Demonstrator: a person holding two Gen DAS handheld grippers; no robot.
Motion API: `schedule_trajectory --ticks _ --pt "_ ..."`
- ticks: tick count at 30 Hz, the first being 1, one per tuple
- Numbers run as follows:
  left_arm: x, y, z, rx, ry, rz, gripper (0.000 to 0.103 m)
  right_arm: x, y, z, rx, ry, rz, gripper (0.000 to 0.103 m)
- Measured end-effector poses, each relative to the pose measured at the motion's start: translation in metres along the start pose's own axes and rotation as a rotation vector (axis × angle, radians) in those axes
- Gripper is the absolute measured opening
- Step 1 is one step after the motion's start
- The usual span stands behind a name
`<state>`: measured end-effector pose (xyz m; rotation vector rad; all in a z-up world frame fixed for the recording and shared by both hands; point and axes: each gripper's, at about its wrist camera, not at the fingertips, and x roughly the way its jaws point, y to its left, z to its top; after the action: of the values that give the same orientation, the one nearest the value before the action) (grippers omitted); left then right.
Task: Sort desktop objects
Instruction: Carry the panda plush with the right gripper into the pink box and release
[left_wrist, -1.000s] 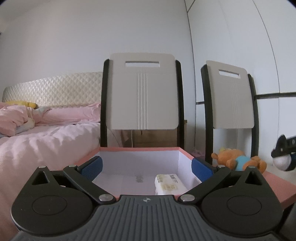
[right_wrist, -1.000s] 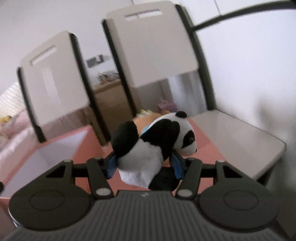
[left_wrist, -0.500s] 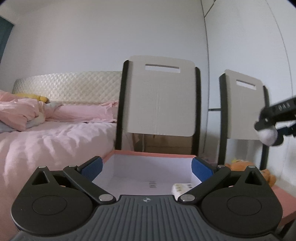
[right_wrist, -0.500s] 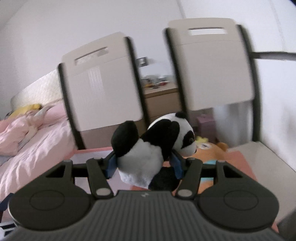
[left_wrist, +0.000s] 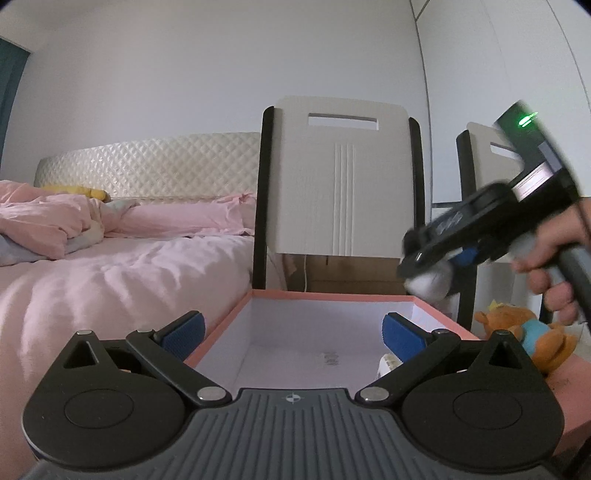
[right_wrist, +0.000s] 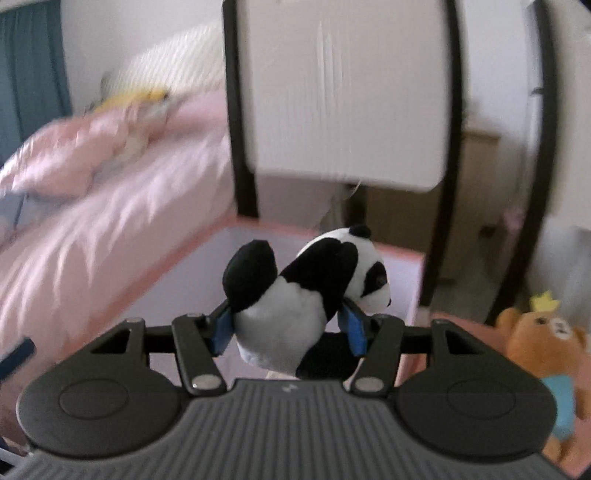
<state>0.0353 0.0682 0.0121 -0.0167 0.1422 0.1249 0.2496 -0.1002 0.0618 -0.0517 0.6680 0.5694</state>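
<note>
My right gripper is shut on a black-and-white panda plush, held in the air over the near right part of a pink box with a white inside. In the left wrist view the right gripper and the panda hang above the box's far right corner. My left gripper is open and empty at the box's near edge. A white packet lies inside the box. An orange bear plush in a blue shirt lies right of the box; it also shows in the right wrist view.
Two white chairs with black frames stand behind the box. A bed with pink bedding is on the left. A wooden cabinet stands behind the chairs.
My right gripper has carried the panda leftward from beside the orange bear to above the box. My left gripper stays open and its view has shifted slightly left.
</note>
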Motion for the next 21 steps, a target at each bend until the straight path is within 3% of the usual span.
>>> schedule_trajectory --ticks 8,14,16,21 --pt "0.006 0.005 -0.006 -0.020 0.001 -0.023 0.103 0.076 -0.019 0.015 -0.052 0.180 -0.010 0.060" --pt "0.009 0.011 -0.006 -0.055 0.003 -0.028 0.103 0.103 -0.032 0.018 -0.027 0.235 -0.021 0.063" --pt "0.008 0.011 -0.006 -0.057 0.000 -0.028 0.103 0.104 -0.033 0.018 -0.023 0.234 -0.023 0.067" --pt "0.005 0.009 -0.007 -0.037 -0.017 -0.029 0.103 0.083 -0.028 0.020 -0.029 0.156 -0.029 0.094"
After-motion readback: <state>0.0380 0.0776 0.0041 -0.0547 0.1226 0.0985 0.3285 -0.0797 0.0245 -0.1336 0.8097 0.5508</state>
